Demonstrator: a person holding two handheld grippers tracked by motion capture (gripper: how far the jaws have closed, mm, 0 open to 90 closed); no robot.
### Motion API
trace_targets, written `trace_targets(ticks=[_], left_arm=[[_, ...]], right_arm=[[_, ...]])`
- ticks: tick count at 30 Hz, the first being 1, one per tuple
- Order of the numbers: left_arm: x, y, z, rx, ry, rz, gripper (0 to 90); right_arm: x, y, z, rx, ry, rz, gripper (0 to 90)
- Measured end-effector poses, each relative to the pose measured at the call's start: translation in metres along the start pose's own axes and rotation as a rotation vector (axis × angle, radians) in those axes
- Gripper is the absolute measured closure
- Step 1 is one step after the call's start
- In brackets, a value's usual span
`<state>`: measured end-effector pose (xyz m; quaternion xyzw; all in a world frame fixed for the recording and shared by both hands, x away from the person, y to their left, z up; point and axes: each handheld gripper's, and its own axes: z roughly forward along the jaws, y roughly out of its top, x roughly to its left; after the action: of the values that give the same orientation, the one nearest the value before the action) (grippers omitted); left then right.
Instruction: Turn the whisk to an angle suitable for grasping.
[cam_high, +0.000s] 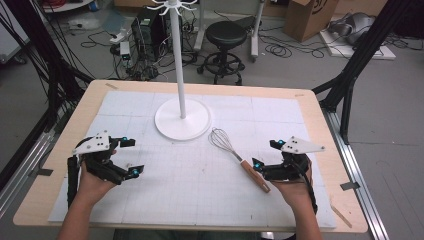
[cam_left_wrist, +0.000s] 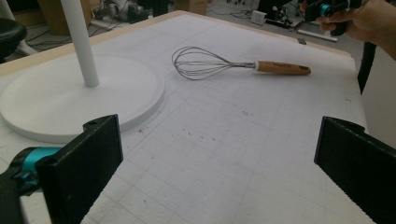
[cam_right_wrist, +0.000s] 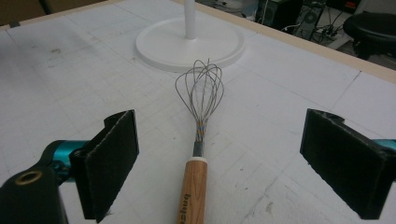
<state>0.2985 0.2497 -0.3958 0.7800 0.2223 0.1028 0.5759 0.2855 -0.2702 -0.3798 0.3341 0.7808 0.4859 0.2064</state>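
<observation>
Between the right claw's (cam_right_wrist: 219, 163) spread jaws lies the whisk (cam_right_wrist: 198, 154).

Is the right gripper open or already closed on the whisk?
Open. The right gripper has its jaws spread wide on either side of the whisk, touching nothing; the whisk lies flat on the mat.

High view: above the table's (cam_high: 320, 107) near edge, looking forward and down. Left gripper view: low, close to the mat, facing the stand base (cam_left_wrist: 56, 100) and whisk (cam_left_wrist: 224, 64). Right gripper view: low, along the whisk toward the stand base; all share both.
</observation>
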Motion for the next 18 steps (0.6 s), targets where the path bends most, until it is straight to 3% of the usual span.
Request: trace_targets(ticks=[8, 14, 15, 18], left_arm=[[0.001, -0.004, 0.004, 0.036, 0.018, -0.008, 1.7], [0.003, -0.005, 0.008, 0.032, 0.016, -0.014, 1.7], [0.003, -0.005, 0.009, 0.021, 0.012, -0.021, 1.7], [0.003, -0.005, 0.010, 0.032, 0.007, -0.018, 1.7]], right_arm=[[0.001, -0.001, 0.003, 0.034, -0.005, 0.002, 10.6], [0.006, -0.004, 0.012, 0.092, -0.003, 0.009, 11.1], [0.008, -0.006, 0.017, 0.128, -0.004, 0.005, 12.6], [0.010, -0.009, 0.022, 0.163, -0.004, -0.010, 14.5]])
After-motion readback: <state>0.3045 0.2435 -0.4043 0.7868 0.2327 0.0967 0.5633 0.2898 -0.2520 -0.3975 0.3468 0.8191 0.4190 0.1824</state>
